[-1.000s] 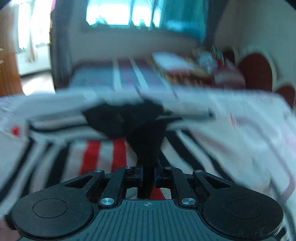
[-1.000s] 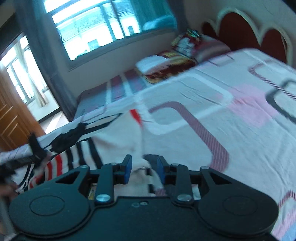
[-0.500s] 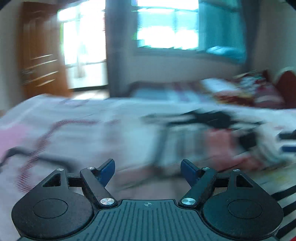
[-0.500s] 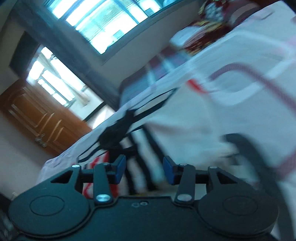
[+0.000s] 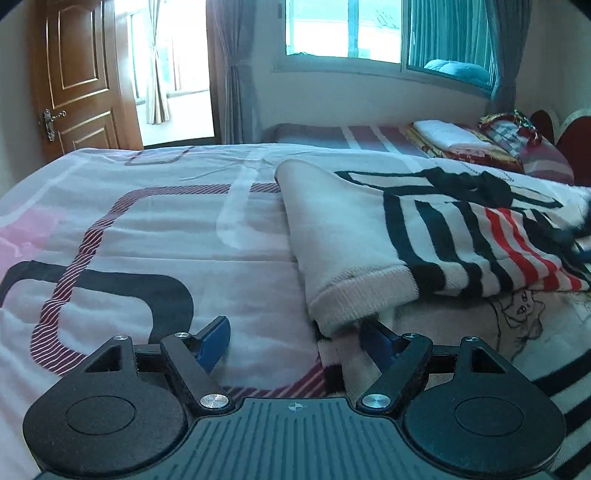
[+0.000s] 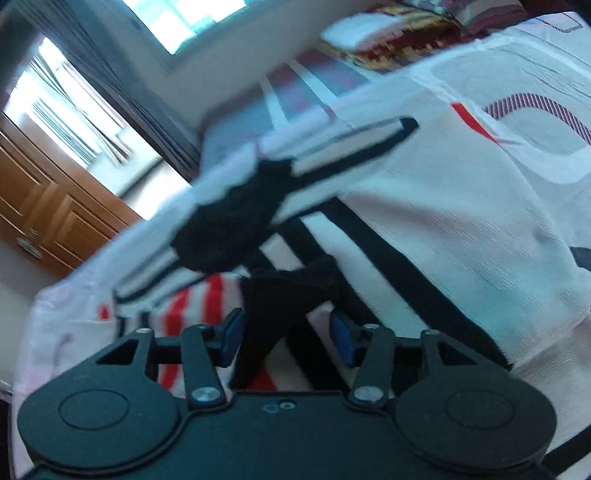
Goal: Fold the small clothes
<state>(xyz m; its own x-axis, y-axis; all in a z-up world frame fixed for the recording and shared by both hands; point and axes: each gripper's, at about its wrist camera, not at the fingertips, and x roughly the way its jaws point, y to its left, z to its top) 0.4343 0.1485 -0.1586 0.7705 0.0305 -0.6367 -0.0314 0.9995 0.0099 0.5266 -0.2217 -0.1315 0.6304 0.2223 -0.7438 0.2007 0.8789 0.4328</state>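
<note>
A small white sweater (image 5: 436, 236) with black and red stripes lies on the bed, one sleeve folded over its body with the ribbed cuff (image 5: 354, 295) nearest me. My left gripper (image 5: 295, 341) is open and empty, low over the sheet, the cuff just above its right finger. In the right wrist view the sweater (image 6: 332, 229) fills the middle, its black bow (image 6: 229, 225) ahead. My right gripper (image 6: 286, 338) is open, its fingers on either side of a black strip of the bow, not closed on it.
The bed sheet (image 5: 147, 229) is white with pink, black and striped loops. Folded blankets and pillows (image 5: 465, 144) lie at the far end by a red headboard (image 5: 570, 144). A wooden door (image 5: 77, 77) and a window (image 5: 343, 29) are beyond.
My left gripper let go of the black part of the sweater, opened and swung left to the folded sleeve. My right gripper released the white hem, opened and moved onto the sweater's black bow.
</note>
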